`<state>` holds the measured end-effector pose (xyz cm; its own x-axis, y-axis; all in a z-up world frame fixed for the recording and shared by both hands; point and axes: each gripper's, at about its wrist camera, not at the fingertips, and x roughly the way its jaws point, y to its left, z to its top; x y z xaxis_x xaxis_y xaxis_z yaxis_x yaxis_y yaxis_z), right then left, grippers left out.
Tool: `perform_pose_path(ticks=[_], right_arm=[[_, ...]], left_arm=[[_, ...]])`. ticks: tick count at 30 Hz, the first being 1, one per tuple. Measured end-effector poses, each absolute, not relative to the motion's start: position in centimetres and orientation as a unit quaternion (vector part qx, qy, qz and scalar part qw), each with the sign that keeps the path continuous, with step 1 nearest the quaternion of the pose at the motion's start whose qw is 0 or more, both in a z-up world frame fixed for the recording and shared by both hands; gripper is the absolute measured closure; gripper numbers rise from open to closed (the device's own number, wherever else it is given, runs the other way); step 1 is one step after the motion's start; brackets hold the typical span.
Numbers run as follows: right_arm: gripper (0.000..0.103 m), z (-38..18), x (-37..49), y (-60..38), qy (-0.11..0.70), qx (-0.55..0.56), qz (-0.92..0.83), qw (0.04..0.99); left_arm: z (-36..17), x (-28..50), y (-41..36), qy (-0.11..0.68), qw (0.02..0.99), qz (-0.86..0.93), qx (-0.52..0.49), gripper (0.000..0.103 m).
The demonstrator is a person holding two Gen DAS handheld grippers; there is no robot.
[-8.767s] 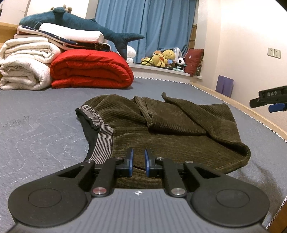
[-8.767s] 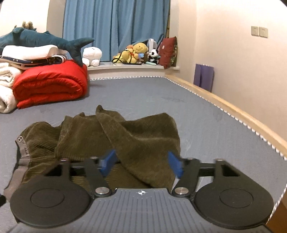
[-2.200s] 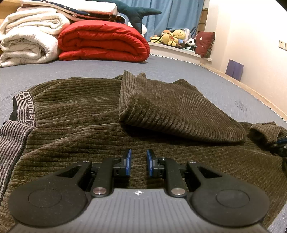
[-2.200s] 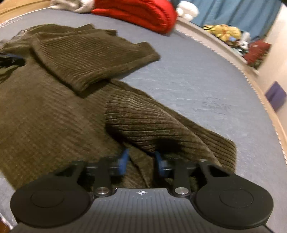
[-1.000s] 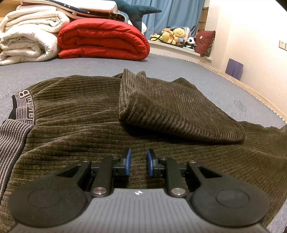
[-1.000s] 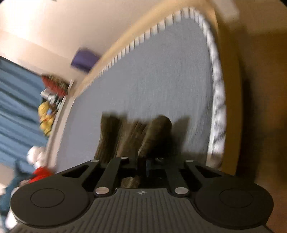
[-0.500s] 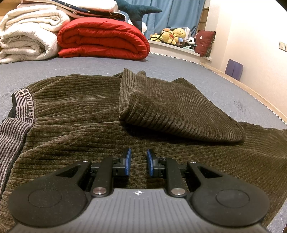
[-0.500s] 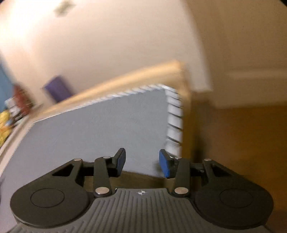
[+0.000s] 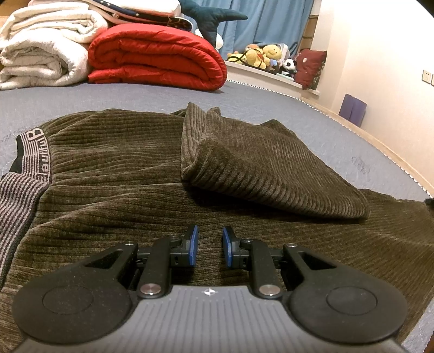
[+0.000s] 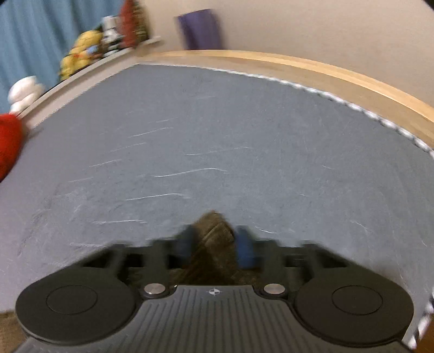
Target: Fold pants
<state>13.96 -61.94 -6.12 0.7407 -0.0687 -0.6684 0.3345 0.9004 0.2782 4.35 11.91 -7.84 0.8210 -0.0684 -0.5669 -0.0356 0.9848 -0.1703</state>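
We see the olive-brown ribbed corduroy pants spread across the grey quilted mattress, their grey-and-black striped elastic waistband at the left and one leg doubled back over the body of the garment as a thick folded flap. Our left gripper hovers low over the fabric near its front edge, its blue-padded jaws a narrow gap apart with nothing between them. In the right wrist view, which is blurred, a peak of the same brown fabric stands between the blue pads of our right gripper; we cannot tell whether the jaws pinch it or only flank it. Ahead of that gripper lies bare grey mattress up to a pale wooden bed rail. Beyond the pants, at the far side of the mattress, sit a rolled red quilt and, just beside it, a stack of folded white blankets topped by a dark teal plush shark. Yellow and other stuffed toys line the ledge before the blue curtains.
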Motion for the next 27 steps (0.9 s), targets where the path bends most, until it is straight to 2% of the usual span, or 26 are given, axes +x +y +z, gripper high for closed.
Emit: perform_pose_path(ticks=[4,6,8,13,17,25,27], right_arm=[[0.092,-4.2,14.5,-61.7,0.263,0.190,-0.147,0.934],[0.097,-4.7,15.9,-61.2,0.264,0.168,-0.188,0.931],[0.096,-6.5,17.4,-61.1,0.308,0.181,-0.202,0.912],[0.092,-4.8,15.3,-59.5,0.288,0.179,-0.225,0.914],[0.078,-3.9,9.6,-60.1,0.256,0.215,-0.239,0.912],[0.062,-6.5,0.1,-60.3,0.273,0.264,-0.235,0.895],[0.062,-6.7,-0.5,-59.6,0.279,0.258,-0.229,0.896]], left_arm=[[-7.8,4.4,12.0,0.300,0.950,-0.009,-0.085,0.081],[-7.8,4.5,12.0,0.300,0.951,-0.007,-0.081,0.081],[-7.8,4.5,11.8,0.300,0.951,-0.006,-0.077,0.081],[-7.8,4.6,11.7,0.300,0.951,-0.006,-0.077,0.081],[-7.8,4.6,11.6,0.300,0.951,-0.006,-0.078,0.081],[-7.8,4.6,11.5,0.300,0.951,-0.005,-0.075,0.081],[-7.7,4.5,11.4,0.300,0.951,-0.004,-0.073,0.081]])
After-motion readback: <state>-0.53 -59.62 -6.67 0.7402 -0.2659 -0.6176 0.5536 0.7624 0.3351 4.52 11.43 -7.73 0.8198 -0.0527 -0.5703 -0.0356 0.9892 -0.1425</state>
